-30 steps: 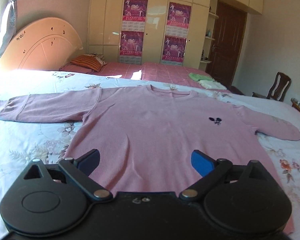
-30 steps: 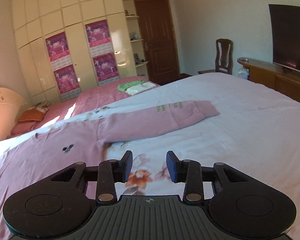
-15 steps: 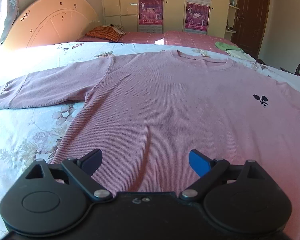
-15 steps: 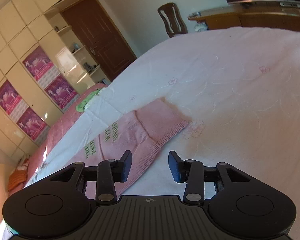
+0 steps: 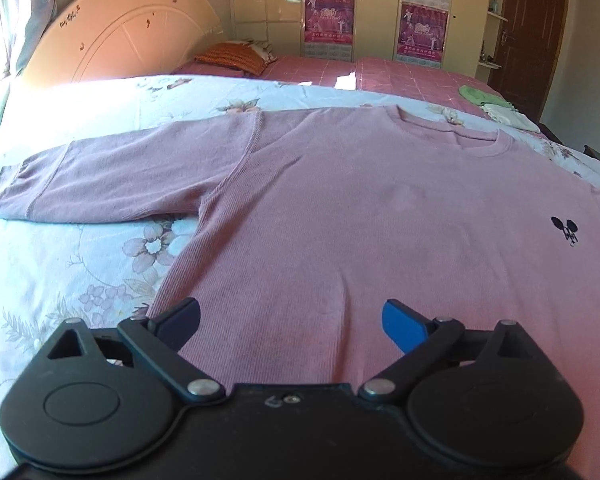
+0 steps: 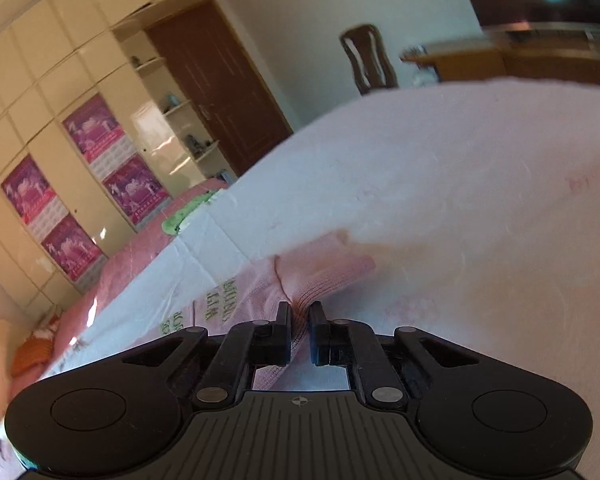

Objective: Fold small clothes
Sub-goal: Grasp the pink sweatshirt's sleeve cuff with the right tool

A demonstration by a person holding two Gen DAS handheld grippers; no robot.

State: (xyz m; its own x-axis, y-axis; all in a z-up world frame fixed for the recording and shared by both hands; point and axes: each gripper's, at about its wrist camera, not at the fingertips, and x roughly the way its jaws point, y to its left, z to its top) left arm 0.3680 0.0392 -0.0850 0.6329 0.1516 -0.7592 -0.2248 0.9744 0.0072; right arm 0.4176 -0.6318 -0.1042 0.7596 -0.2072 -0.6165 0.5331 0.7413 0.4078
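On the bed [image 5: 80, 280], spread flat over a floral sheet, lies the pink sweater [image 5: 380, 216] we are folding, front up, neck toward the far side, with a small dark emblem [image 5: 565, 230] on the chest. Our right claw [image 6: 299, 312] is closing on the cuff of the sweater's right sleeve [image 6: 320, 276]; the ribbed fabric is already pinched up between the 2 fingers, which stand nearly together. Our left claw [image 5: 292, 316] hovers low over the hem area of the body with its jaws opening wide and nothing gripped.

To do this step well, we judge the right claw should catch both layers of the cuff, not only the top one, before lifting. Then the sleeve wants carrying in a low arc across the chest, so the body is not dragged off square. The left claw could press the body down near the shoulder seam, or take the other sleeve [image 5: 112, 176], which lies stretched straight out to the side. A thin pinch may slip, so a firm close comes first.

Around us the bed is large and soft, so cloth will bunch if pushed. A second bed with a pink cover [image 5: 400, 76] stands beyond, holding a small pile of green and white clothes [image 5: 496, 106]. Cream wardrobes [image 6: 40, 92] with magenta posters, a brown door [image 6: 216, 96] and a wooden chair [image 6: 366, 60] line the room.
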